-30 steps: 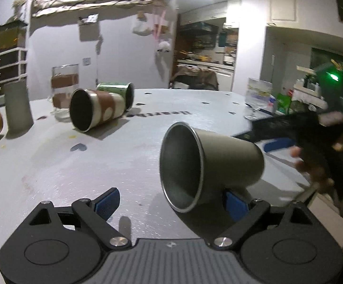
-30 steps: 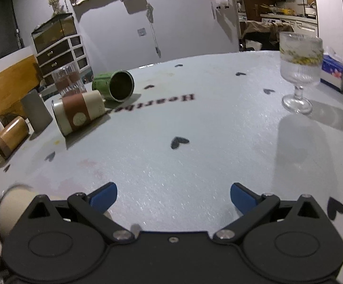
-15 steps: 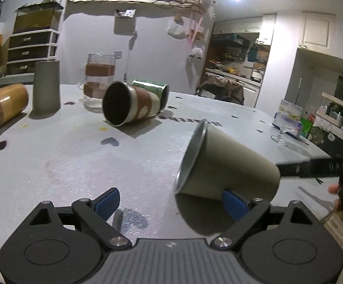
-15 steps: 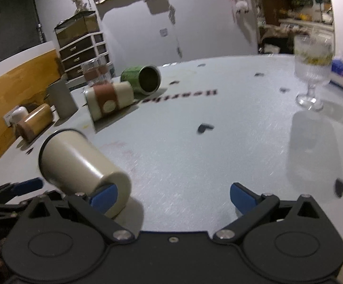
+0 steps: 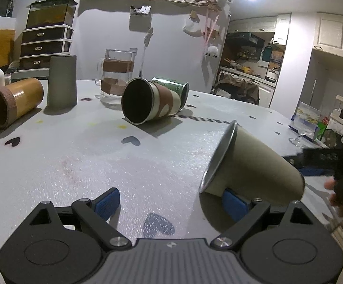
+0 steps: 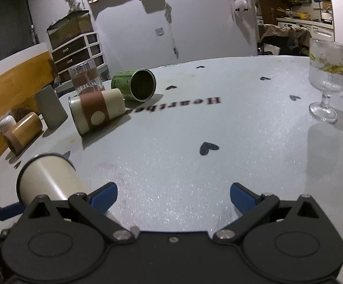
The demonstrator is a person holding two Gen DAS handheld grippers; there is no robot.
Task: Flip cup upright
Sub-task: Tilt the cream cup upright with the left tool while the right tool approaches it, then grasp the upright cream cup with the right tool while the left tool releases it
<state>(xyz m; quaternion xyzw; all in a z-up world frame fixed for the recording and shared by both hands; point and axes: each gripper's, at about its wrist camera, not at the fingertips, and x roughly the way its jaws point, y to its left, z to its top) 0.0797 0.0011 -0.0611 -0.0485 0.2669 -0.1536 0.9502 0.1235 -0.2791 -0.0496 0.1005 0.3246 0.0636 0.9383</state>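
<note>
A beige metal cup (image 5: pixel 254 165) lies tilted on its side on the white table, mouth toward the upper left, resting against the right fingertip (image 5: pixel 234 204) of my left gripper (image 5: pixel 171 201), which is open and holds nothing. The same cup shows at the lower left of the right wrist view (image 6: pixel 46 179), just outside the left fingertip (image 6: pixel 102 196) of my right gripper (image 6: pixel 173 197), which is open and empty. The right gripper also shows at the right edge of the left wrist view (image 5: pixel 325 161).
A brown-banded cup (image 5: pixel 147 101) and a green cup (image 5: pixel 171 87) lie on their sides at mid-table. A glass mug (image 5: pixel 117 75), a grey tumbler (image 5: pixel 61 81) and a wooden cup (image 5: pixel 12 103) stand or lie at the far left. A stemmed glass (image 6: pixel 327 80) stands at the right.
The beige cup has shifted right in the left wrist view and its mouth has turned away from the camera. The right gripper has swung left, bringing the cup beside its left finger.
</note>
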